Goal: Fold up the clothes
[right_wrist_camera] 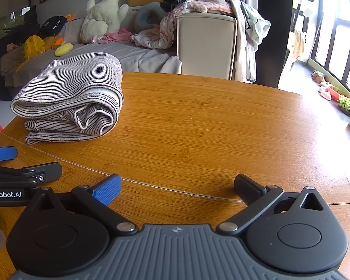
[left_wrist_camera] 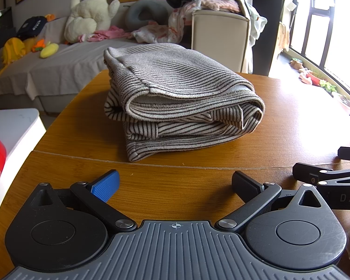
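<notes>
While our left gripper (left_wrist_camera: 175, 184) hangs low over the wooden table (left_wrist_camera: 280, 121), fingers spread wide and empty, the striped garment (left_wrist_camera: 175, 98) lies folded in a thick stack straight ahead, apart from the tips. From the right wrist, our right gripper (right_wrist_camera: 177, 186) is likewise spread, holding nothing; the garment (right_wrist_camera: 70, 98) lies far left on the table (right_wrist_camera: 210, 121), left gripper (right_wrist_camera: 23, 163) beside us.

Left gripper (left_wrist_camera: 175, 184) and right gripper (right_wrist_camera: 178, 186) sit side by side, fingers spread wide, empty, pointing toward 12 o'clock.
</notes>
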{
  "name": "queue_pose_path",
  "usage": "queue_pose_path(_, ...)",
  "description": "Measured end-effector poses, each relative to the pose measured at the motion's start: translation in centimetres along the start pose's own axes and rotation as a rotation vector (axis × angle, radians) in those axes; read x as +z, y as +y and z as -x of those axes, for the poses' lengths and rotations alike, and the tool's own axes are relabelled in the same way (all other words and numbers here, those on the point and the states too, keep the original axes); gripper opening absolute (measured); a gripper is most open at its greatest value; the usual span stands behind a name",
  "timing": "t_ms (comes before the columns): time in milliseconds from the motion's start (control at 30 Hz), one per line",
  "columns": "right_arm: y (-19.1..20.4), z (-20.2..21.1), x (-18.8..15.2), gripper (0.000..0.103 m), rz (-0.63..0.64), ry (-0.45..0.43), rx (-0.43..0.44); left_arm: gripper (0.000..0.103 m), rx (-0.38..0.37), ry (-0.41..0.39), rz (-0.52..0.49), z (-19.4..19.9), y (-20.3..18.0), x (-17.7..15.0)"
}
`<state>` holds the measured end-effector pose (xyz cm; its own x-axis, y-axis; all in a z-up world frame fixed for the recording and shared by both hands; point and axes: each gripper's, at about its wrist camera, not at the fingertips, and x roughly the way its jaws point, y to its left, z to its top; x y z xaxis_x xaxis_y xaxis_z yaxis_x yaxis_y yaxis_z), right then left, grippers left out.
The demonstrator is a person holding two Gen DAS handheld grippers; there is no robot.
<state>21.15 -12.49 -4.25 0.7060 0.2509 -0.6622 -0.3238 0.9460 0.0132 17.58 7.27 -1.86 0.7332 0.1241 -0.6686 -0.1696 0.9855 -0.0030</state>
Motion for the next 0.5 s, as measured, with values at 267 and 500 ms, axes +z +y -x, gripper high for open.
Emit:
queue_pose_path(267, -0.05, 0.05, -0.03, 0.103, -0.003, 0.0, -0.002, 0.103, 0.0, 0.0, 0.0, -0.01, 0.0, 0.01)
queue_pose_path(500, -0.05, 0.03, 0.05, 0.103, -0.005, -0.001, -0.002, 0.103, 0.0, 0.0, 0.0, 0.01, -0.02, -0.02)
